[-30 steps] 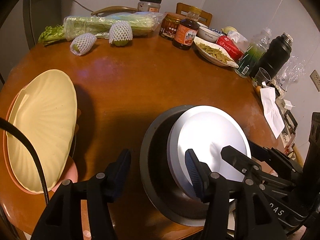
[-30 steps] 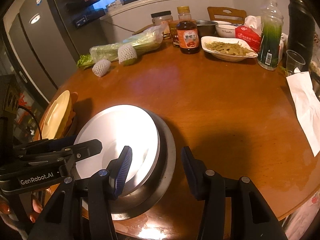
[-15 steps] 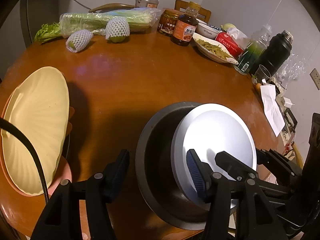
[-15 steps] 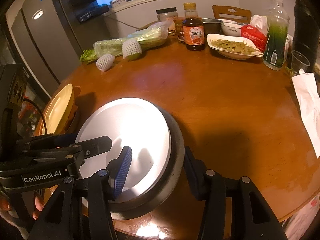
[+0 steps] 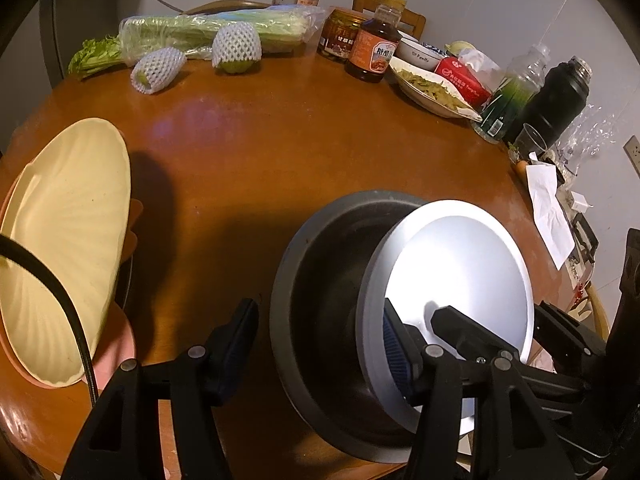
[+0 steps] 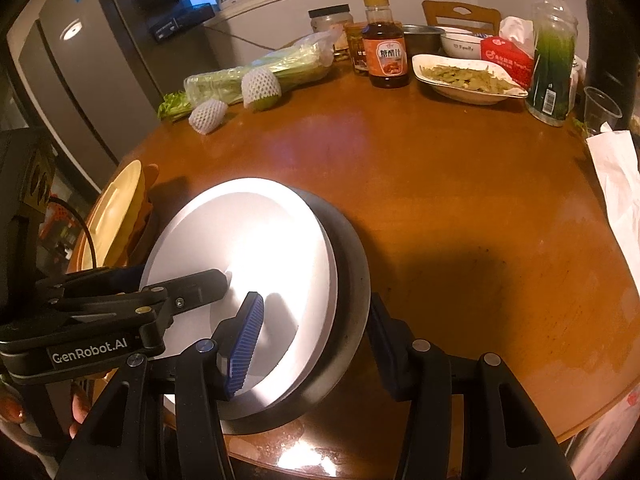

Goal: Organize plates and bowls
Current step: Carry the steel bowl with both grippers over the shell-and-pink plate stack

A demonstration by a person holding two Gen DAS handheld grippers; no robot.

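Observation:
A white plate (image 5: 460,280) lies tilted inside a dark grey bowl (image 5: 320,280) at the table's near edge; both also show in the right wrist view, the plate (image 6: 256,248) and the bowl (image 6: 352,280). My left gripper (image 5: 316,340) is open, its jaws straddling the bowl's left rim and the plate's left edge. My right gripper (image 6: 316,332) is open, its jaws straddling the right rims of plate and bowl. A cream scalloped plate (image 5: 64,248) leans on pink and orange dishes at the left.
The round wooden table (image 6: 440,184) carries celery, two net-wrapped fruits (image 5: 236,46), a sauce bottle (image 6: 386,52), a dish of food (image 6: 468,78), a green bottle, a black flask (image 5: 556,92), a cup and a paper napkin (image 6: 616,184) along its far and right sides.
The white plate has tipped up more steeply in the grey bowl. Both grippers have moved closer around the rims of plate and bowl.

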